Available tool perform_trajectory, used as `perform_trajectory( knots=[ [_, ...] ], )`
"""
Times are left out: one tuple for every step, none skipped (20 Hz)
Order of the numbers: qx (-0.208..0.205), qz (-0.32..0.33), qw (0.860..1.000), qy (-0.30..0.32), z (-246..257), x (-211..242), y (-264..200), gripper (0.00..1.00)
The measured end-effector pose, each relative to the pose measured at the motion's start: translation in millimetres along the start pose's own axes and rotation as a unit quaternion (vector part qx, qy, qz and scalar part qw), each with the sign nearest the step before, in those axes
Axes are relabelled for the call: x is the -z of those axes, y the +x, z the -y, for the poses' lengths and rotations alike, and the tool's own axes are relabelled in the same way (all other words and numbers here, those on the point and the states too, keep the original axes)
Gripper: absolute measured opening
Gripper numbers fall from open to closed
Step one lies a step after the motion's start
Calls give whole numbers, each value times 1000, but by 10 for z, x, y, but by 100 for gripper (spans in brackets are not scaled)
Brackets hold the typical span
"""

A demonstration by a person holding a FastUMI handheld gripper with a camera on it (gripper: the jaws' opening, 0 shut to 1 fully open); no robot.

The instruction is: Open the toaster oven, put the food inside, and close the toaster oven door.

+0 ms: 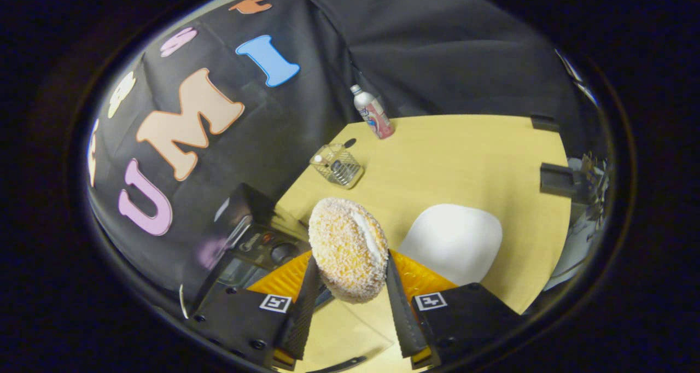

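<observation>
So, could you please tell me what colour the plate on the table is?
White, plain; the plate shows best in the gripper view, beyond the gripper holding the bun.

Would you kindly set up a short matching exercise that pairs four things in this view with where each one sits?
Things:
1. pastry
2. white plate
3. bottle
4. toaster oven

Places:
A. at the table's far edge, by the cloth wall
B. between the fingers of the claw
C. beside the pastry, against the cloth wall
D. on the table just beyond one finger

Pairs: 1-B, 2-D, 3-A, 4-C
</observation>
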State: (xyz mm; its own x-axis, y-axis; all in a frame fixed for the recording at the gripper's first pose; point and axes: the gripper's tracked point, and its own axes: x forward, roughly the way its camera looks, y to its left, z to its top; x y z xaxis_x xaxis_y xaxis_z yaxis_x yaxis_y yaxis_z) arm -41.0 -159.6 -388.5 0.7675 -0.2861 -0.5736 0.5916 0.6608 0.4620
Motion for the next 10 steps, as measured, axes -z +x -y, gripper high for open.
perform_trajectory(
  knots=[
    [-5, -2, 1000, 10, -70, 79, -53, 67],
    [-9, -4, 1000, 18, -137, 151, -109, 67],
    [-13, -5, 1000, 26, -209, 231, -162, 67],
    [-18, -7, 999, 33, -275, 304, -208, 67],
    [-22, -9, 999, 39, -341, 379, -252, 67],
    [-27, -13, 999, 45, -404, 452, -281, 67],
    [-32, -16, 998, 52, -475, 531, -320, 67],
    [-37, -20, 997, 59, -533, 608, -344, 67],
    [-40, -25, 997, 66, -588, 679, -356, 67],
    [-43, -29, 996, 73, -644, 750, -364, 67]
  ],
)
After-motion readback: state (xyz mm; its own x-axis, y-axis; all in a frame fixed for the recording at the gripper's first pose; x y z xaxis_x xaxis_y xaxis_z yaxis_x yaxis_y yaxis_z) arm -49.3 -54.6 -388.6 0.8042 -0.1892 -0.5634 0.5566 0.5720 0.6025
